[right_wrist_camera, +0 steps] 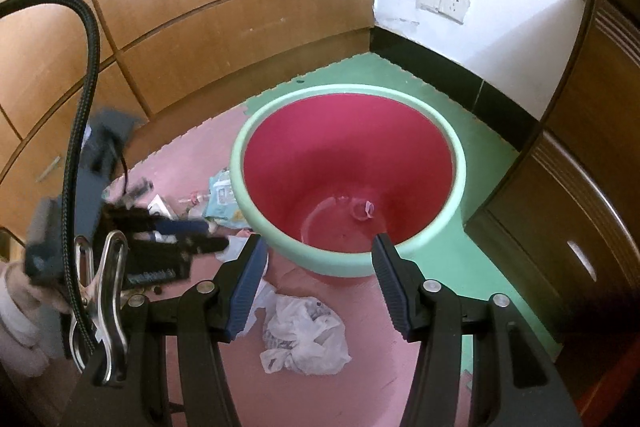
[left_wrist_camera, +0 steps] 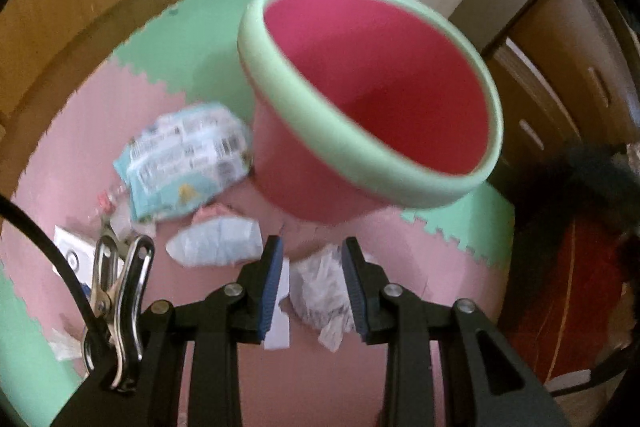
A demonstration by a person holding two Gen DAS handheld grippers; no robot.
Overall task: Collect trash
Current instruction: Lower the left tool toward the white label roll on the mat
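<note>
My left gripper (left_wrist_camera: 311,255) is hanging with its ribbed blue pads narrowly parted, gripping nothing, above a crumpled white paper wad (left_wrist_camera: 320,291). My right gripper (right_wrist_camera: 318,259) is standing wider, empty, over a wrinkled plastic bag (right_wrist_camera: 304,335). Just beyond, the round red bin (right_wrist_camera: 352,183) with its smooth mint rim is sitting on the pink-and-green foam floor mat (right_wrist_camera: 224,155), a glossy crushed wrapper (left_wrist_camera: 184,159) lying left of it, wooden cabinets (right_wrist_camera: 168,27) behind.
</note>
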